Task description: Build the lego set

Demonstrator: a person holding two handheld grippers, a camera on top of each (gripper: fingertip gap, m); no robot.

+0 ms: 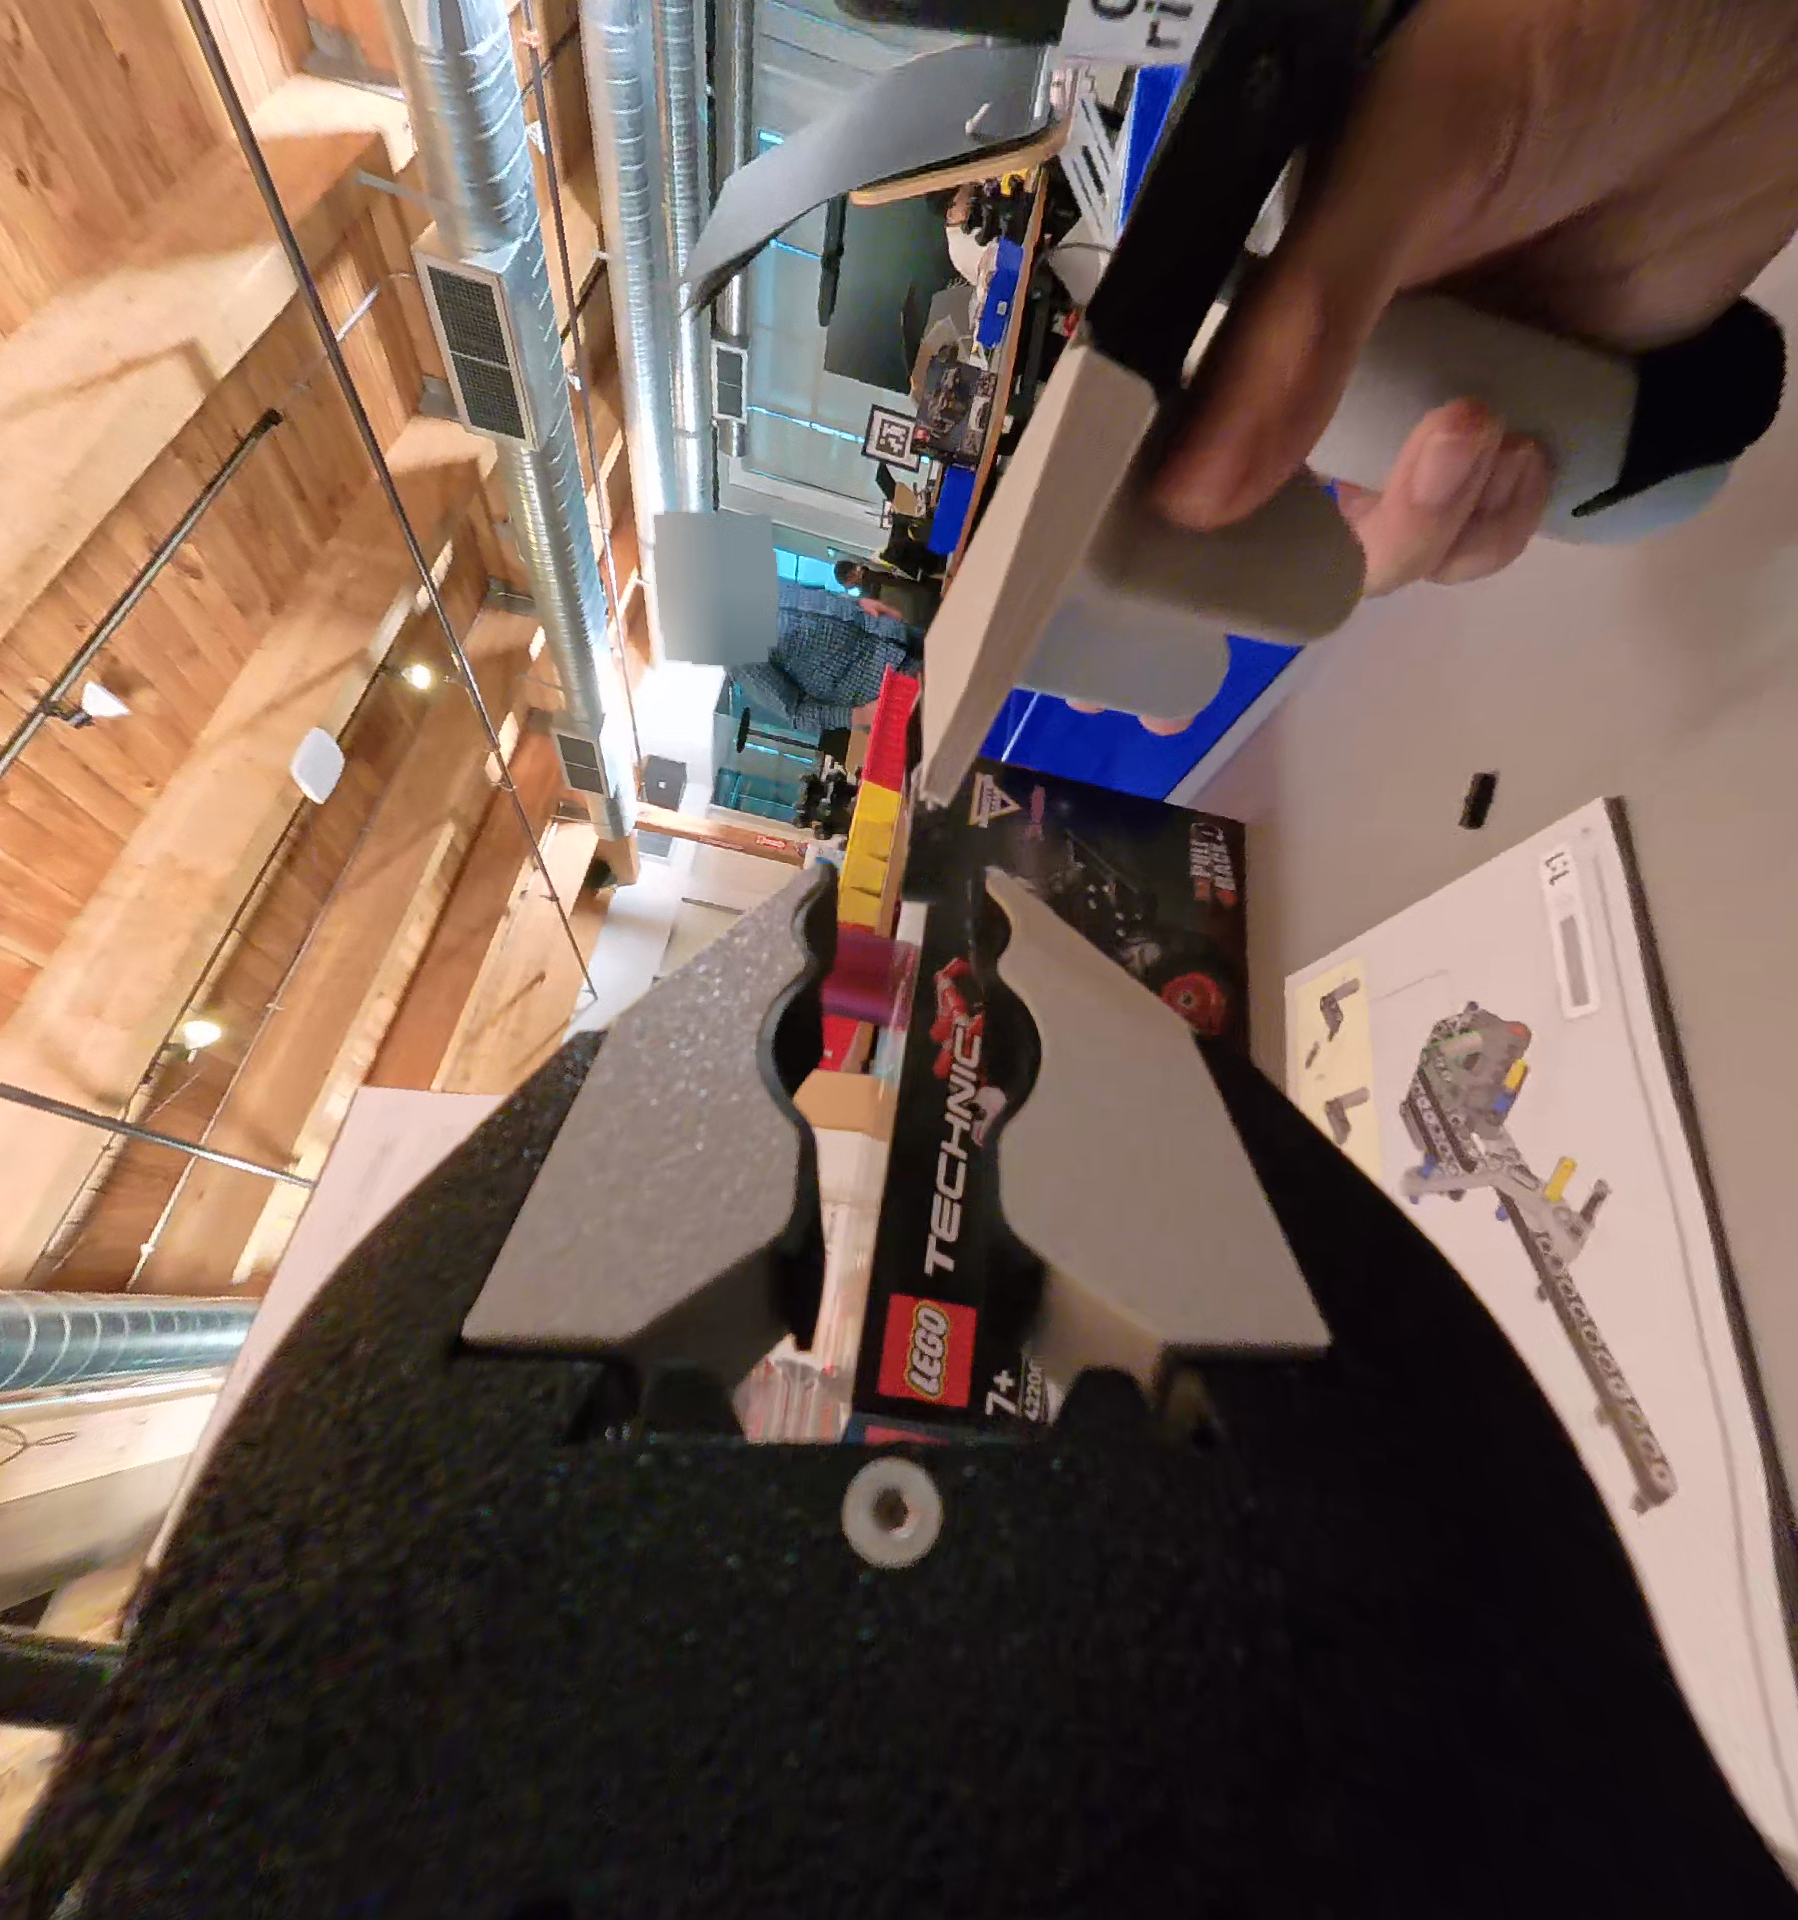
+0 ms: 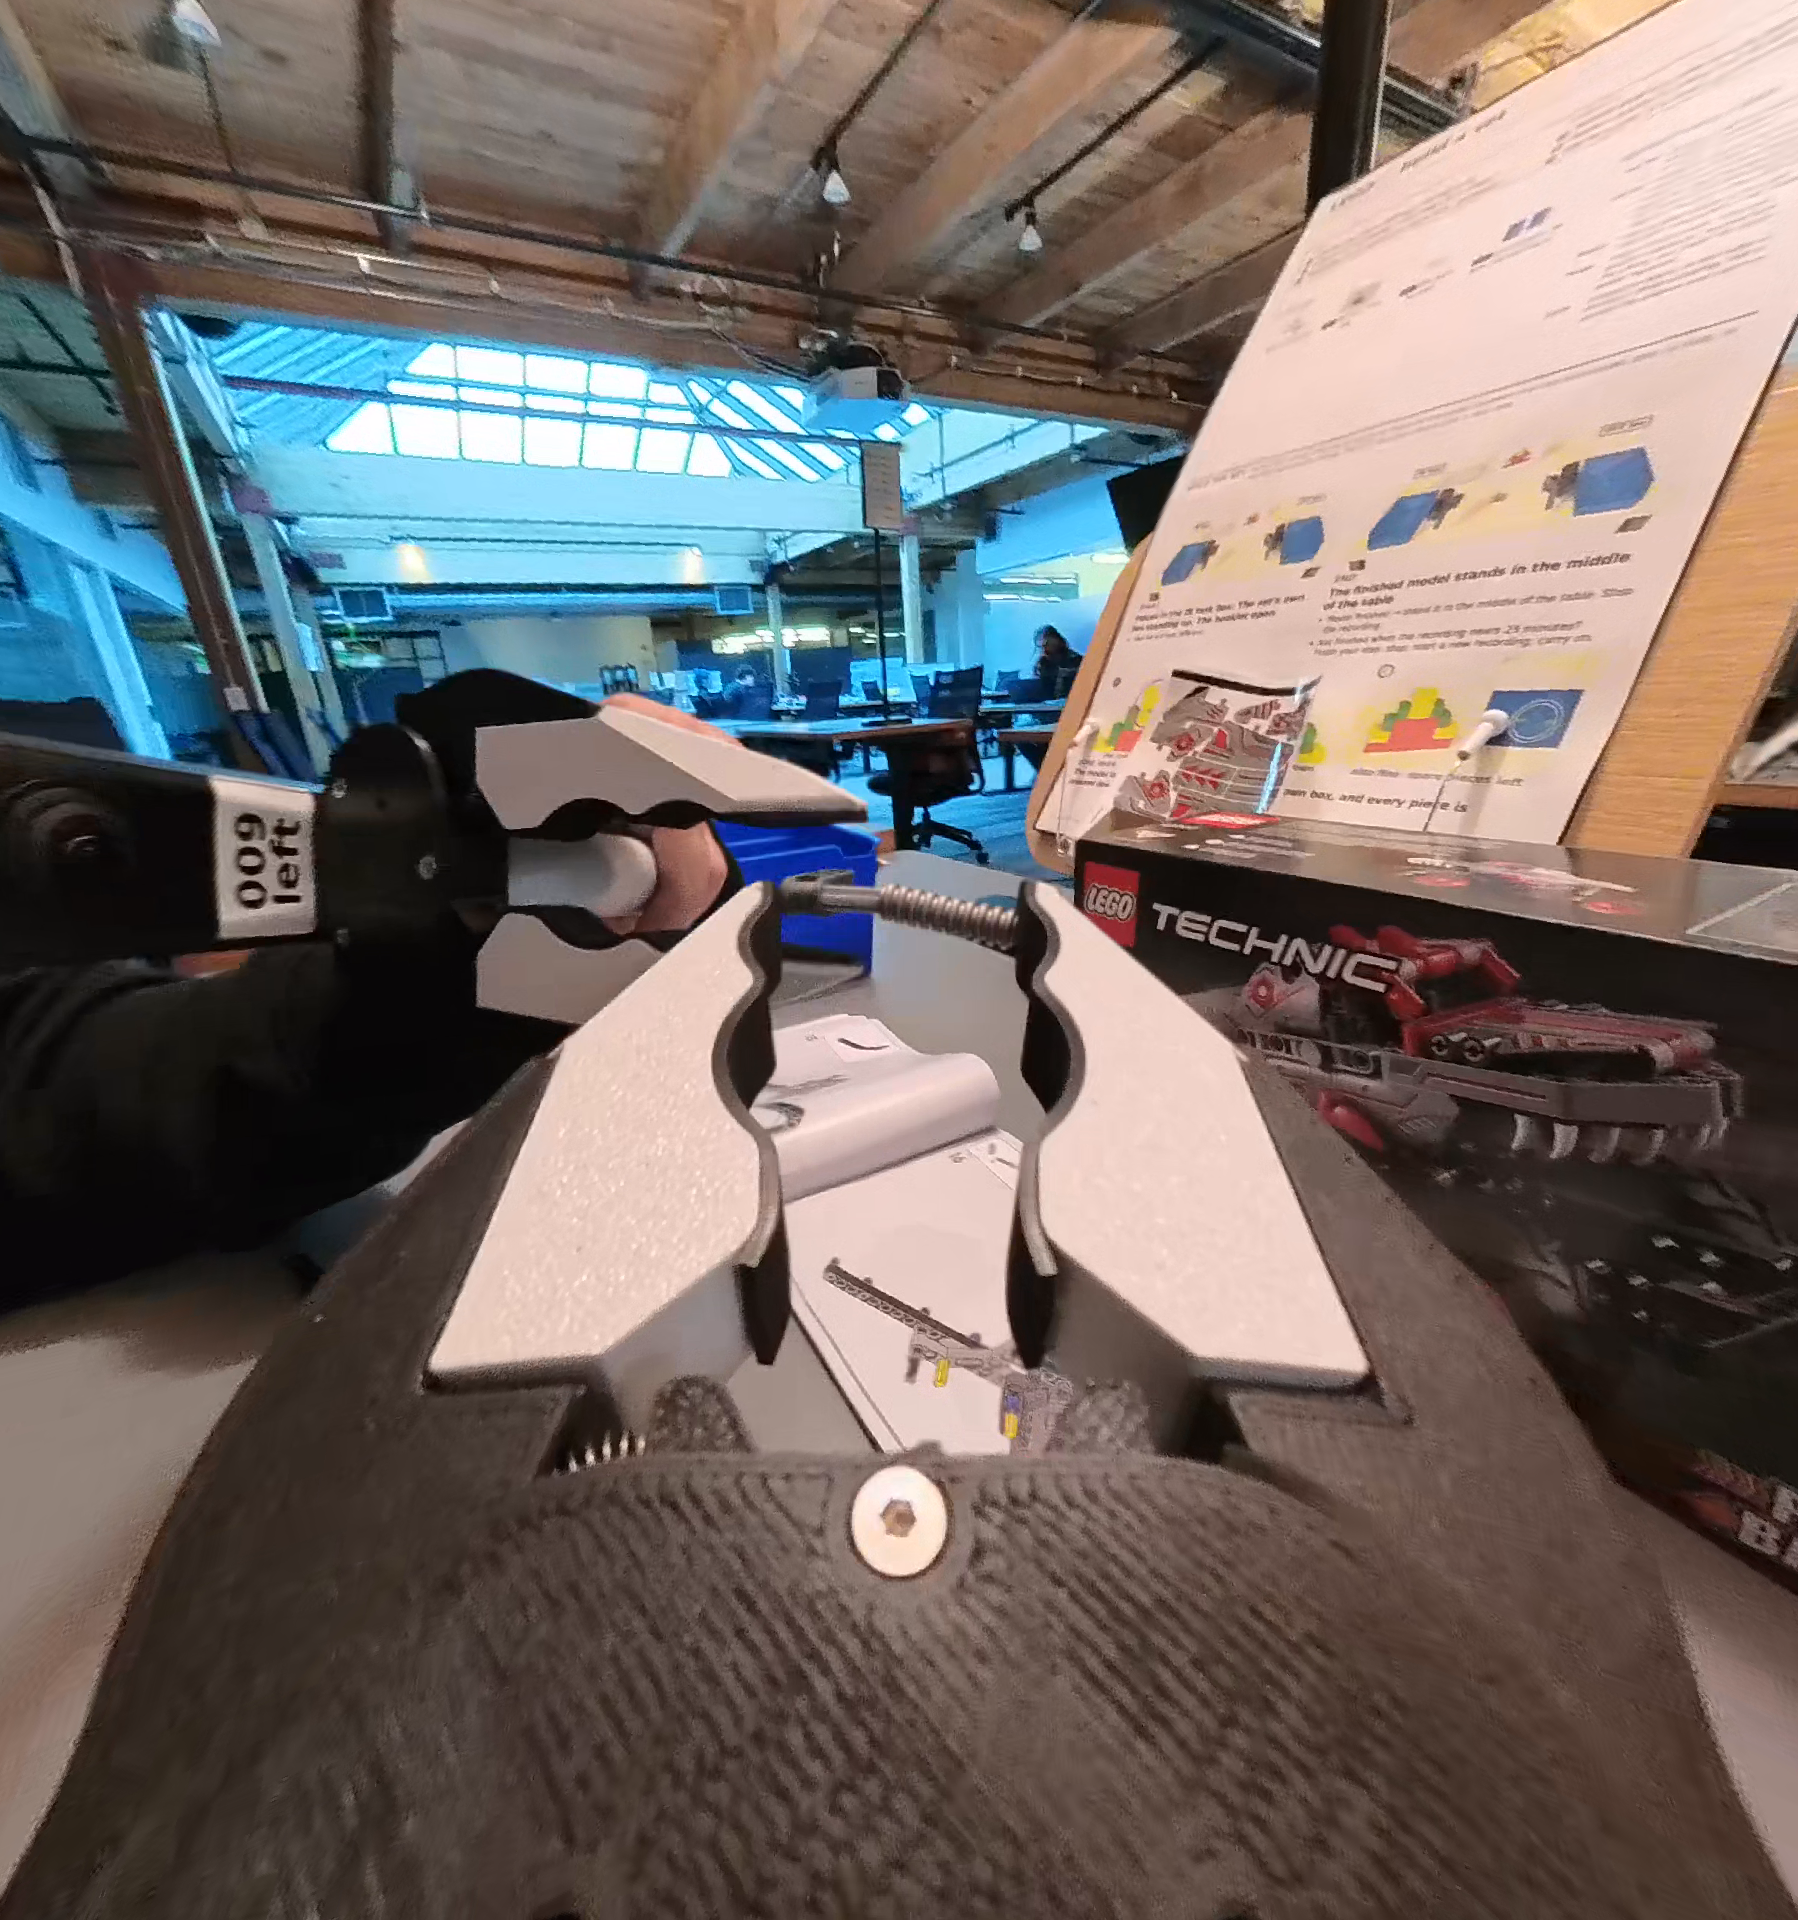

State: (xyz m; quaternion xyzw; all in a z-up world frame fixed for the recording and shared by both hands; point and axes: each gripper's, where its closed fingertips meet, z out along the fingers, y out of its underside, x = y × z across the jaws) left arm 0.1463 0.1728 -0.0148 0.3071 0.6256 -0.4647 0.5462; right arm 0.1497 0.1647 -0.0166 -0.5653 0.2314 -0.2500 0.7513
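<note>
My right gripper (image 2: 895,906) is shut on a dark grey shock absorber with a metal spring (image 2: 936,912). It holds the piece lengthwise between its fingertips, above the open instruction booklet (image 2: 905,1226). One of its fingers (image 1: 1020,582) and the hand holding it show at the top of the left wrist view. My left gripper (image 1: 905,894) is open and turned on its side, facing the black set box (image 1: 1113,914). A blurred magenta shape (image 1: 859,977) shows by its left finger; I cannot tell if it is near or far. In the right wrist view the left gripper (image 2: 687,883) hangs open to the left.
The set box (image 2: 1446,1039) lies on the grey table (image 2: 95,1507) at the right. A printed sheet on a wooden board (image 2: 1446,468) leans behind it. A blue bin (image 2: 822,868) stands farther back. The booklet (image 1: 1497,1143) and a small black piece (image 1: 1480,798) lie on the table.
</note>
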